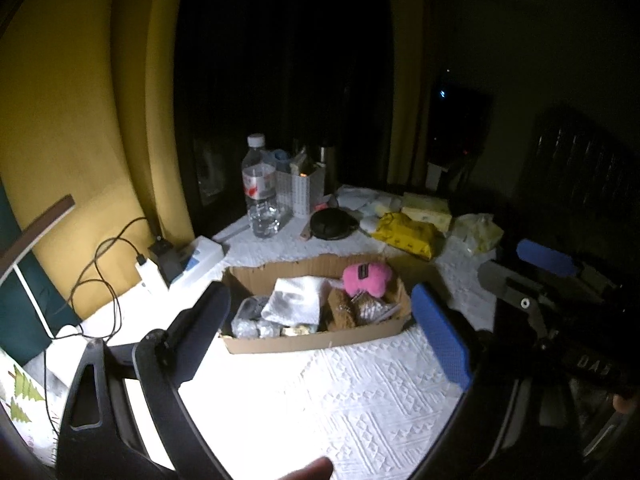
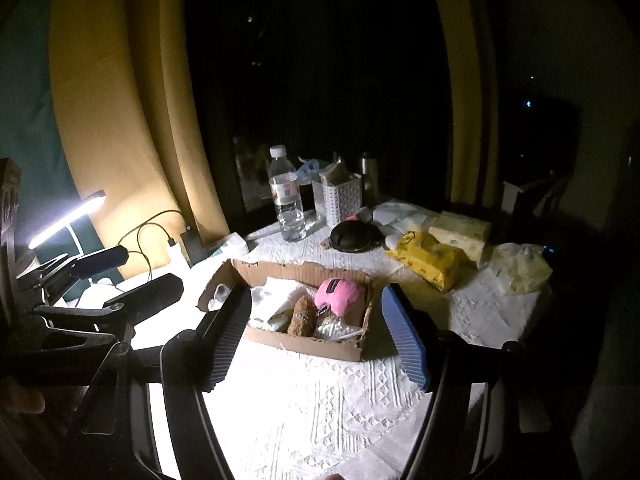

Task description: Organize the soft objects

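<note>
One cardboard box (image 1: 316, 342), one pink plush toy (image 1: 366, 278), one water bottle (image 1: 260, 196), two tissue packs (image 1: 426, 210).

Dim room, desk lamp (image 2: 66, 218) glare on white tablecloth (image 1: 320, 392), fisheye-warped edges.

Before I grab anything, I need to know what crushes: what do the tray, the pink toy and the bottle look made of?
The tray looks like plain brown corrugated cardboard, matte, with a torn rim. The pink toy looks like fuzzy plush fabric with a small dark label. The bottle seems to be thin clear plastic with a white cap; the contents show through it.
</note>
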`<state>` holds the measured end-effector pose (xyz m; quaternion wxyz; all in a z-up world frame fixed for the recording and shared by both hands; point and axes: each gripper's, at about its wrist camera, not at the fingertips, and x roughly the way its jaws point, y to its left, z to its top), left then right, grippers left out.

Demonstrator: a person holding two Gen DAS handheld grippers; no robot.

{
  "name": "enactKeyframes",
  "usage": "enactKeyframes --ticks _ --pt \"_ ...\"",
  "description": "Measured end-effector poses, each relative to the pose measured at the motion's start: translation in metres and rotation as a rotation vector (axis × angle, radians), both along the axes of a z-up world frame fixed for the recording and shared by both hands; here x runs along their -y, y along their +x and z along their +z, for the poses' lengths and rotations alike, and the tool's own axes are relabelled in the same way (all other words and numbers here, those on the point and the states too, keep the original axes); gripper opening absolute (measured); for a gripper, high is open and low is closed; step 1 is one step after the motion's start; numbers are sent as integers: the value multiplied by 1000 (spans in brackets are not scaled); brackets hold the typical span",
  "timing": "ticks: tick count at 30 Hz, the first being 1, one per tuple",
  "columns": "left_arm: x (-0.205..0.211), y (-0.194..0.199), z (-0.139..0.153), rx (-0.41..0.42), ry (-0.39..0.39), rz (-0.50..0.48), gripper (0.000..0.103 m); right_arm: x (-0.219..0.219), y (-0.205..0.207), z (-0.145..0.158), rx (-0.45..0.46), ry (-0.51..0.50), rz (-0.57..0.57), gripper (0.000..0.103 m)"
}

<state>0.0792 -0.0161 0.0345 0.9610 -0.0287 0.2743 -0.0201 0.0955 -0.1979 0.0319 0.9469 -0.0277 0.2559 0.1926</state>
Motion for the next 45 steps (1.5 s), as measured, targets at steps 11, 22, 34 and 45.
enactKeyframes --ticks 11,22,34,45 --pt "-2 -1 30 13 39 40 94 -4 1 25 25 -7 -5 71" --pt "-2 3 44 19 55 54 94 -3 4 37 33 -11 -19 71" --pt "-4 -1 56 53 52 65 94 -1 5 42 45 -16 -29 71" --pt "-4 -5 59 68 39 54 94 0 4 48 56 -18 -35 71"
